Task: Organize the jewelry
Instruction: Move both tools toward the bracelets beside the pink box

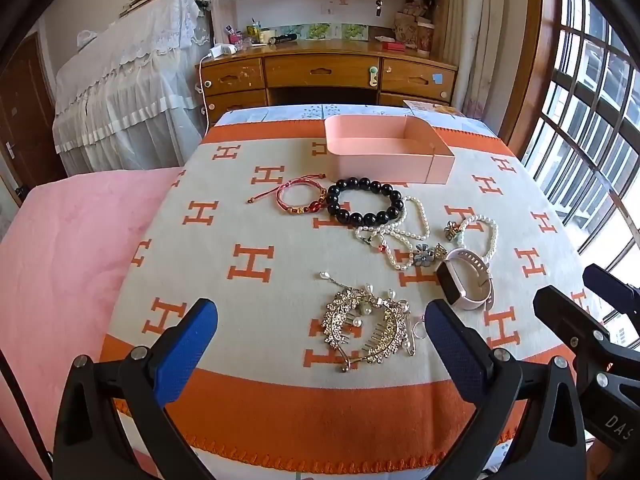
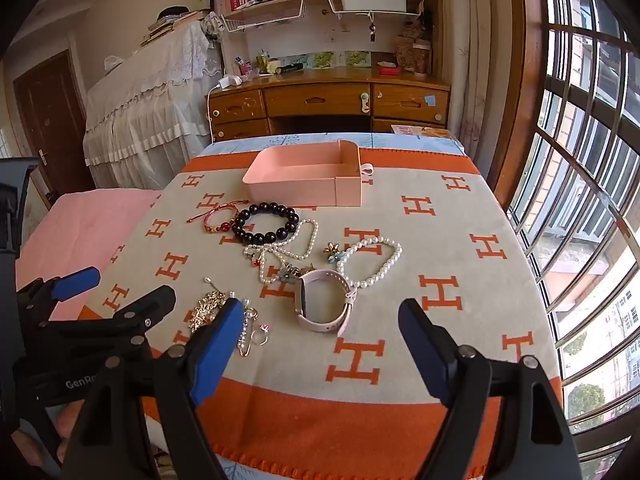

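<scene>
A pink open box [image 1: 384,152] [image 2: 304,178] stands at the far side of the orange-and-grey blanket. In front of it lie a red cord bracelet [image 1: 298,196] [image 2: 220,218], a black bead bracelet [image 1: 364,202] [image 2: 266,222], pearl strands [image 1: 404,236] [image 2: 372,260], a pink watch [image 1: 466,280] [image 2: 324,304] and a rhinestone hair comb [image 1: 364,328] [image 2: 206,308]. My left gripper [image 1: 320,320] is open, its fingers either side of the comb and above it. My right gripper [image 2: 320,328] is open, near the watch.
A pink blanket [image 1: 60,264] covers the bed to the left. A wooden desk [image 1: 328,72] with drawers stands beyond the bed. A barred window [image 2: 580,200] runs along the right. A small ring and pin [image 2: 256,334] lie beside the comb.
</scene>
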### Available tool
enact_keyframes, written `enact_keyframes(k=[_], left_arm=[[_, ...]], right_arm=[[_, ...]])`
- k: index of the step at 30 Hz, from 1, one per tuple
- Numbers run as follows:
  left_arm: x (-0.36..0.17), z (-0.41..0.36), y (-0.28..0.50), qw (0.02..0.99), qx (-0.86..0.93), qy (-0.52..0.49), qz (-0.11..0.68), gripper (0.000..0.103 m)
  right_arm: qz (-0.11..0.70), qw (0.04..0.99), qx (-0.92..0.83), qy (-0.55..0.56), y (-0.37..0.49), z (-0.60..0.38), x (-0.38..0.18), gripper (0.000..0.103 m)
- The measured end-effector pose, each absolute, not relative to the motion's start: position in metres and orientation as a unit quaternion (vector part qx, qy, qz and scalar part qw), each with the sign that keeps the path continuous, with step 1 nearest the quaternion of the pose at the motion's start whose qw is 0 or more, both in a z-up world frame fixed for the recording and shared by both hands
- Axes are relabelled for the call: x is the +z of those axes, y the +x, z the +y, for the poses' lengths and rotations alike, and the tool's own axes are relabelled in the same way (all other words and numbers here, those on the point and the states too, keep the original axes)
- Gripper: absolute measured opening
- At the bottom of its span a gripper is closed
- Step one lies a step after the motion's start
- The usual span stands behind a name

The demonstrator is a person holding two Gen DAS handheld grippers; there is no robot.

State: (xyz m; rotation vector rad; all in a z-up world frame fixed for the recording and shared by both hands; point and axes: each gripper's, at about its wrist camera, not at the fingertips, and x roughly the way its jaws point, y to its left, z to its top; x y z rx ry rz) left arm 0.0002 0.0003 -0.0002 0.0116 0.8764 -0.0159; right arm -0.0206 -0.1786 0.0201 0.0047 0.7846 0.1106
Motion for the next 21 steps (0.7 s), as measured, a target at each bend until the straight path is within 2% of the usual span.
enact_keyframes(k=[13, 18, 21], left_arm=[[-0.001, -0.009, 0.000, 0.908, -0.022, 0.018, 0.419, 0.102], [0.018, 0.000, -0.003, 0.910, -0.023, 0.017, 0.414, 0.102], [0.032, 0.007, -0.004, 0.914, -0.026, 0.014, 0.405, 0.102]], right_arm=[[0.387, 0.920, 0.057, -0.007, -0.020, -0.177, 0.023, 0.080], [0.400, 0.914, 0.062, -0.013, -0.015, -0.177, 0.030, 0.080], [0.406, 0.911, 0.069, -0.012, -0.013, -0.183, 0.041, 0.074]])
